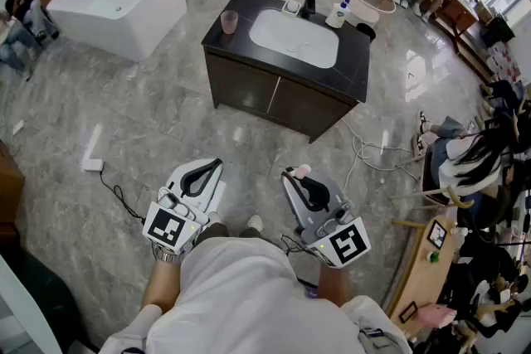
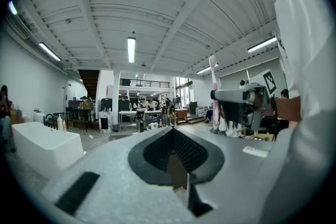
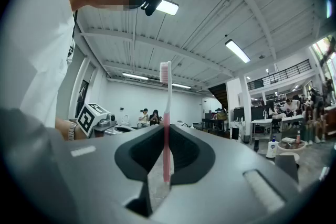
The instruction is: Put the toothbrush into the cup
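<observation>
Grey marble flooring fills the head view, with a dark bench (image 1: 239, 46) carrying a white sink at upper centre and a pink cup (image 1: 229, 21) stood at its left corner. The toothbrush (image 3: 166, 113) is held upright in the right gripper (image 1: 290, 174), whose fingers are pinched on its lower handle. The left gripper (image 1: 217, 164) is seen with fingers pressed together on nothing. Both are held low in the frame, well apart from the cup. Since only the handle's end is gripped, the brush could be swung or slipped during the carry. The cup, so near the bench corner, could be knocked over or off by a slanted entry.
</observation>
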A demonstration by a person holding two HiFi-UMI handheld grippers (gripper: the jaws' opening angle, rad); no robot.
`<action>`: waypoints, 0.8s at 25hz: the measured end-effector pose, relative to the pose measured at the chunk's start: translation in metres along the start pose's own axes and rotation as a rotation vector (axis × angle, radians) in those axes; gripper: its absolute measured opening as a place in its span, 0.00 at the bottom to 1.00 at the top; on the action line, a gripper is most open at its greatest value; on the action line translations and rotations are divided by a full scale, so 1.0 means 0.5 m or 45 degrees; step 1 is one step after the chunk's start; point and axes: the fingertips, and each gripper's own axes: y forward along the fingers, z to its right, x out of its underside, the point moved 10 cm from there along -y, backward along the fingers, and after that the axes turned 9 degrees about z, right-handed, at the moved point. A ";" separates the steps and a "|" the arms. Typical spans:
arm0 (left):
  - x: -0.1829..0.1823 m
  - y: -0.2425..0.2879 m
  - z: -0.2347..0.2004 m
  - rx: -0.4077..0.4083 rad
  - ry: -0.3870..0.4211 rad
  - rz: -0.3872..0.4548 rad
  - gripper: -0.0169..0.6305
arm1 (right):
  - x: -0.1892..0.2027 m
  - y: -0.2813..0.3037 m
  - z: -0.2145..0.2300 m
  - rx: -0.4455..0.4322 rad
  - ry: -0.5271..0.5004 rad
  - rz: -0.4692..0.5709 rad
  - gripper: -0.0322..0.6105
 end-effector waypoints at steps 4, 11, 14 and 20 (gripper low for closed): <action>0.002 -0.006 -0.004 -0.001 -0.034 0.015 0.03 | 0.002 0.023 -0.015 -0.018 -0.005 0.002 0.11; -0.009 0.005 -0.003 -0.014 -0.017 0.046 0.03 | 0.004 0.036 -0.010 -0.040 0.001 0.014 0.11; 0.004 0.004 0.000 -0.010 -0.018 0.000 0.03 | 0.010 0.036 -0.008 -0.051 0.011 0.003 0.11; 0.010 0.003 0.004 -0.022 -0.040 -0.003 0.03 | 0.017 0.032 -0.008 -0.036 0.035 -0.005 0.12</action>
